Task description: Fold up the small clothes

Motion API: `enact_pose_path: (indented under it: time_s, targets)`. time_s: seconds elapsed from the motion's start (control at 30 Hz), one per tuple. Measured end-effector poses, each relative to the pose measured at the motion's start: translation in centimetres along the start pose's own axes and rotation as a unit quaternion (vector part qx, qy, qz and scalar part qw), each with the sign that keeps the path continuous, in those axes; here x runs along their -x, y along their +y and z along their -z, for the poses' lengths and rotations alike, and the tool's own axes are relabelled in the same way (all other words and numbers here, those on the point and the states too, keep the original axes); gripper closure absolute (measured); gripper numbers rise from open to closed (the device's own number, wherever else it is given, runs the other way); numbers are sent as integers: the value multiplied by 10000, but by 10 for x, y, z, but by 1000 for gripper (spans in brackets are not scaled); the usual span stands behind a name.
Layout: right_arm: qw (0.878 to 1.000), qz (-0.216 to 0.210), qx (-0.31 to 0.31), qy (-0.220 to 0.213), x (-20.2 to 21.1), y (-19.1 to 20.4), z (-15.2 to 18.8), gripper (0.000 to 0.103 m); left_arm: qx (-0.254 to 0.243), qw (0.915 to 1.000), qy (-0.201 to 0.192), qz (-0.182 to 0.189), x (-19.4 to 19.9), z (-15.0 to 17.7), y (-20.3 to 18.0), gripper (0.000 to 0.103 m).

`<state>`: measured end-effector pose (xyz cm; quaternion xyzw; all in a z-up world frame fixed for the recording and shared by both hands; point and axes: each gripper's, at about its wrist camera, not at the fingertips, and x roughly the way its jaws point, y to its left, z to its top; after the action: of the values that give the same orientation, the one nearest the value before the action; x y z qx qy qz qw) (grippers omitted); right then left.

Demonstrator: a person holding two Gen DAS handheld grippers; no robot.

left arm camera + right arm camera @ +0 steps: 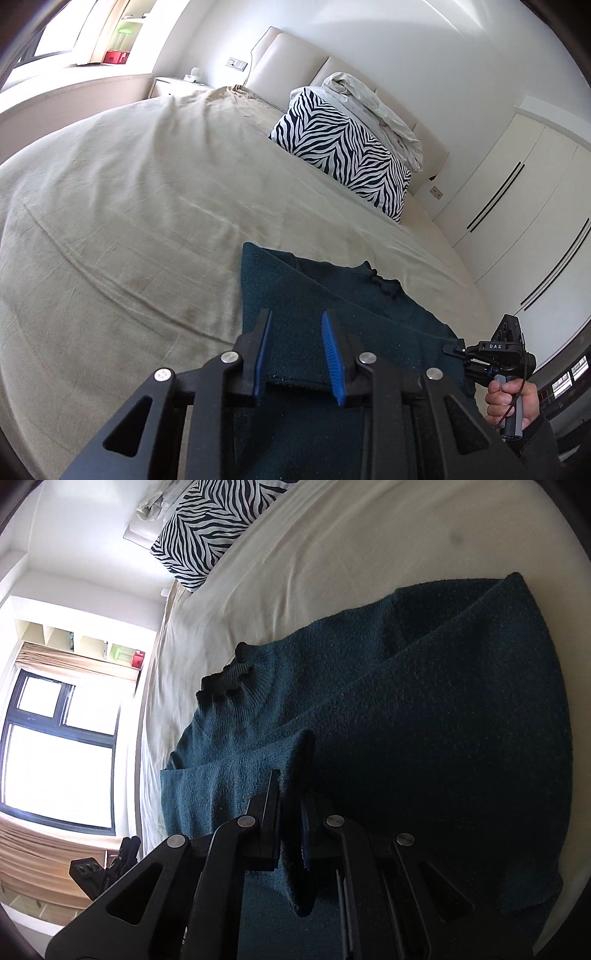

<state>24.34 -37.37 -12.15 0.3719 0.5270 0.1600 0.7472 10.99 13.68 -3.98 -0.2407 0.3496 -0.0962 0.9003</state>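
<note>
So, the dark green sweater was lying on the beige bed, well short of the zebra pillow up by the headboard, with one side already flapped over the body.

Going left to right. The left gripper hung over the near edge of the sweater, tilted down at it. Its blue pads stood apart with knit visible in the gap, but nothing was pinched as far as I could tell, so I'd call that one released. Further right, a hand held the right gripper low at the sweater's right edge. In its own view the right gripper was clenched on a fold of the sweater, fabric bunched up between the jaws, pointing down and rolled sideways to the bed.

My worries from there:
- only one side was gripped, so pulling could drag the whole sweater across the sheet instead of folding it
- thick fuzzy knit can slide out of a narrow pinch mid-lift
- if the left one closed too shallow, it might grab just the top layer and undo the flap
</note>
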Motion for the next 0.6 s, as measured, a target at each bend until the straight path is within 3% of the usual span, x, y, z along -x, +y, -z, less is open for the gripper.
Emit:
enact_pose_path:
  time_s: [0.1, 0.27, 0.3, 0.33, 0.4, 0.53, 0.57, 0.6]
  targets:
    - [10000, -3, -67, -18, -3, -1, 0, 96, 202, 9990, 340, 183, -33, -13, 4, 79]
    - [9999, -56, -139, -69, -4, -7, -6, 96, 354, 9956, 869, 83, -96, -25, 17, 79]
    - [9998, -54, -146, -81, -4, -8, -6, 95, 402, 9943, 992, -11, -108, -23, 23, 81]
    - [9998, -52, -161, -102, -3, -9, -7, 95, 445, 9938, 1020, -54, -115, -21, 30, 93]
    - [9997, -129, -209, -53, -3, -12, -7, 94, 550, 9937, 975, 40, -117, -16, 41, 98]
    - [9993, -118, -341, -39, 2, -14, -3, 93, 595, 9935, 966, 103, -105, -15, 42, 98]
    - [9993, -99, -362, -80, 5, -12, 0, 92, 579, 9941, 910, 98, -100, -17, 39, 94]
    - [9992, -119, -349, -142, 9, -10, 3, 92, 544, 9951, 825, 108, -95, -20, 34, 82]
